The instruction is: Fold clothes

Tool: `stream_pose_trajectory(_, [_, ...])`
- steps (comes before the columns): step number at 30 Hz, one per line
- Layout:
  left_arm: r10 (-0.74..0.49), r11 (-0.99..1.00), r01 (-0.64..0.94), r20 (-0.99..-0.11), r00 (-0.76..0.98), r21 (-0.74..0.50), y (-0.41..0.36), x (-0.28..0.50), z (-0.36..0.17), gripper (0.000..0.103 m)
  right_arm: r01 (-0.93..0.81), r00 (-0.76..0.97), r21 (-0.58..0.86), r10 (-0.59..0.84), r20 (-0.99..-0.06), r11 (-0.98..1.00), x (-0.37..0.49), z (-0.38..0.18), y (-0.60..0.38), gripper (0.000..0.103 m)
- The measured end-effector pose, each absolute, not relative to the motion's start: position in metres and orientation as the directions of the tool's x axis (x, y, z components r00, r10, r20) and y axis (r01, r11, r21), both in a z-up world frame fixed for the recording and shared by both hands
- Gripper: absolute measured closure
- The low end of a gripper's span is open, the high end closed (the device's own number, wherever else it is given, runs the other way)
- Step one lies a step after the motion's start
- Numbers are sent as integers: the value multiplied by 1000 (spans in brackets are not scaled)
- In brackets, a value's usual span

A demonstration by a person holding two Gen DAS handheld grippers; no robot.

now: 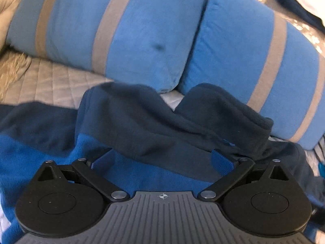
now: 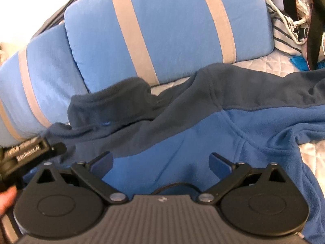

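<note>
A quilted pale bed cover (image 1: pixel 50 77) stretches under everything, and two fat light-blue pillows with grey stripes (image 1: pixel 113 30) lean side by side along its far edge. In front of them lies the fleece jacket (image 2: pixel 203 134), two-tone, with navy across the shoulders and collar and brighter blue across the body. It is spread loosely on the bed, rumpled. Its standing collar (image 1: pixel 223 105) is bunched up against the foot of the pillows, and one sleeve (image 2: pixel 294 93) trails off to the right over the quilt. Beyond the right-hand pillow sits a heap of striped cloth and bags (image 2: pixel 288 24), too jumbled to sort out.

The left tongs (image 1: pixel 161 160) hover low over the jacket's body just short of the navy yoke, blue pads spread wide with nothing between them. The right tongs (image 2: pixel 160 161) are likewise spread wide and empty over the bright-blue chest panel. In the right wrist view, part of the other gripper's body and a fingertip (image 2: pixel 7 199) show at the left edge.
</note>
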State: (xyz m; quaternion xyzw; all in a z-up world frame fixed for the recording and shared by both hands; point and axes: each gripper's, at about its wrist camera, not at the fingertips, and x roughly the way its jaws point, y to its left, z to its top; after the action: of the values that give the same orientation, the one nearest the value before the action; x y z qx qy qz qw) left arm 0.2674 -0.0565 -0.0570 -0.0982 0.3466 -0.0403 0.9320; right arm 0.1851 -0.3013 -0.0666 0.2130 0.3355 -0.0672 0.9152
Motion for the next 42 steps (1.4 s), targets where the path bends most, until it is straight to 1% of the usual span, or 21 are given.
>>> stream_pose_trajectory(2, [-151,978,24,-625,766,-207,-60,267,-55,0,270,792,369,13,-610,890,180,-59,-304,1])
stream_pose_trajectory(5, [-156,977,28,-629,762,-209,-62,267,-56,0,283,824,382,-19,-567,880,172,-41,-307,1])
stream_pose_trajectory(7, [-158,977,26,-631,759,-214,-62,268,-56,0,278,820,396,-1,-573,875,171,-29,-307,1])
stream_pose_trajectory(9, [-159,975,21,-630,760,-221,-63,269,-54,0,211,791,400,85,-606,892,183,-17,-300,1])
stream_pose_trajectory(10, [-158,974,15,-628,762,-226,-62,269,-53,0,175,780,385,111,-616,906,191,-10,-296,1])
stream_pose_trajectory(12, [-154,972,4,-624,766,-235,-59,269,-52,0,118,779,310,106,-618,944,210,3,-286,1])
stream_pose_trajectory(14, [-146,972,-6,-617,773,-237,-57,268,-50,0,81,790,213,67,-609,974,235,13,-281,1])
stream_pose_trajectory(16, [-142,972,-9,-615,776,-235,-56,268,-50,0,93,786,139,13,-618,986,265,15,-281,1])
stream_pose_trajectory(19, [-135,971,-17,-606,784,-238,-54,269,-49,0,128,749,104,-28,-662,986,313,7,-290,1])
stream_pose_trajectory(23, [-124,973,-22,-602,789,-230,-52,270,-49,0,139,722,85,-42,-691,987,364,-15,-294,1])
stream_pose_trajectory(27, [-147,968,-12,-603,784,-252,-49,270,-50,0,222,659,91,-81,-747,971,388,-51,-301,0])
stream_pose_trajectory(31, [-152,966,-7,-590,793,-258,-49,268,-50,0,306,604,75,-133,-786,949,375,-77,-301,0])
stream_pose_trajectory(36, [-166,971,33,-570,805,-236,-54,264,-50,0,344,587,20,-199,-785,939,333,-89,-291,1])
stream_pose_trajectory(42, [-181,973,77,-518,836,-216,-50,256,-44,0,389,575,-6,-249,-779,921,286,-107,-291,1])
